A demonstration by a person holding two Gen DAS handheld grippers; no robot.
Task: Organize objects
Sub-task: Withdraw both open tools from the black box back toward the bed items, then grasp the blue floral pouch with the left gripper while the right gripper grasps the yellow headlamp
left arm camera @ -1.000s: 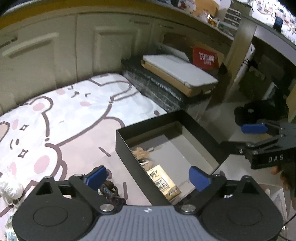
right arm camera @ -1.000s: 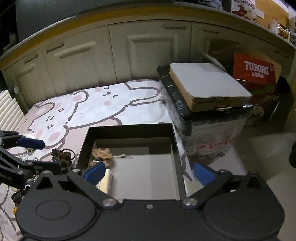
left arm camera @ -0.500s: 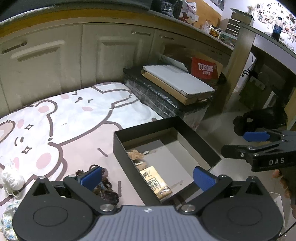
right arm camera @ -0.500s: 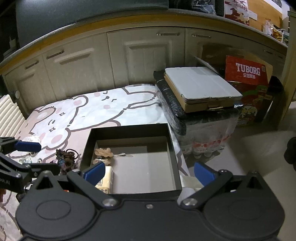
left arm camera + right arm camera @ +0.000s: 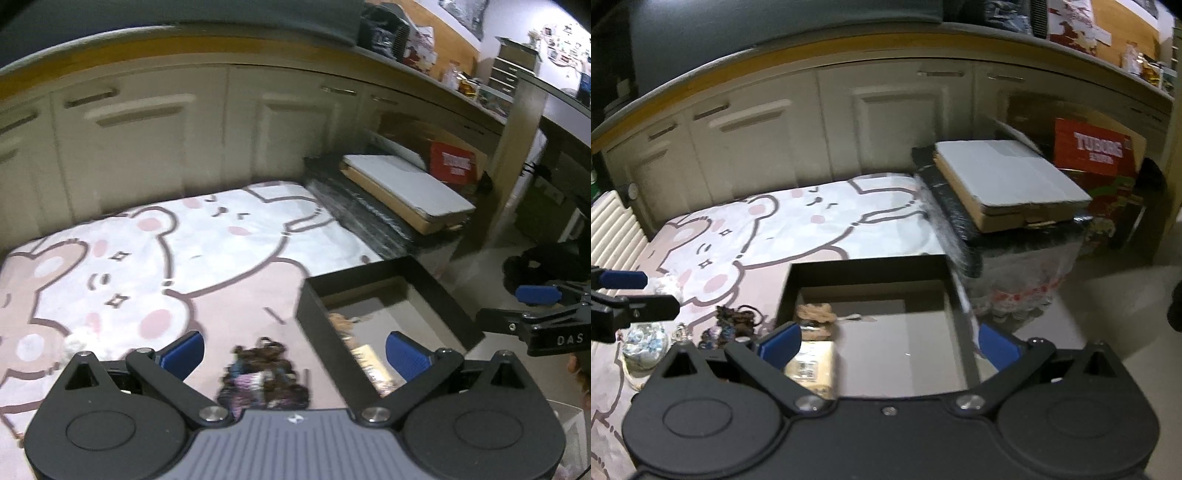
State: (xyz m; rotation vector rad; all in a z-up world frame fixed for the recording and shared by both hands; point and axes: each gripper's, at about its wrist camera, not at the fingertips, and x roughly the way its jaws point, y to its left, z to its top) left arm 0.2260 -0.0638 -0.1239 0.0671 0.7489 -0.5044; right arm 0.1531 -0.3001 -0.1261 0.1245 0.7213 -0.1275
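Task partly done, by the look of it. Black box (image 5: 866,271), centre of right-wrist frame, already holds a tan lump (image 5: 814,314) & a yellow packet (image 5: 812,363). Left on the bear-print mat (image 5: 229,240): dark beaded tangle (image 5: 264,373) at lower centre of left-wrist frame, white clump (image 5: 666,284), pale round item (image 5: 644,341). Left tool (image 5: 293,350) wide, empty, right above the tangle; right tool (image 5: 888,341) wide, empty, over the box.
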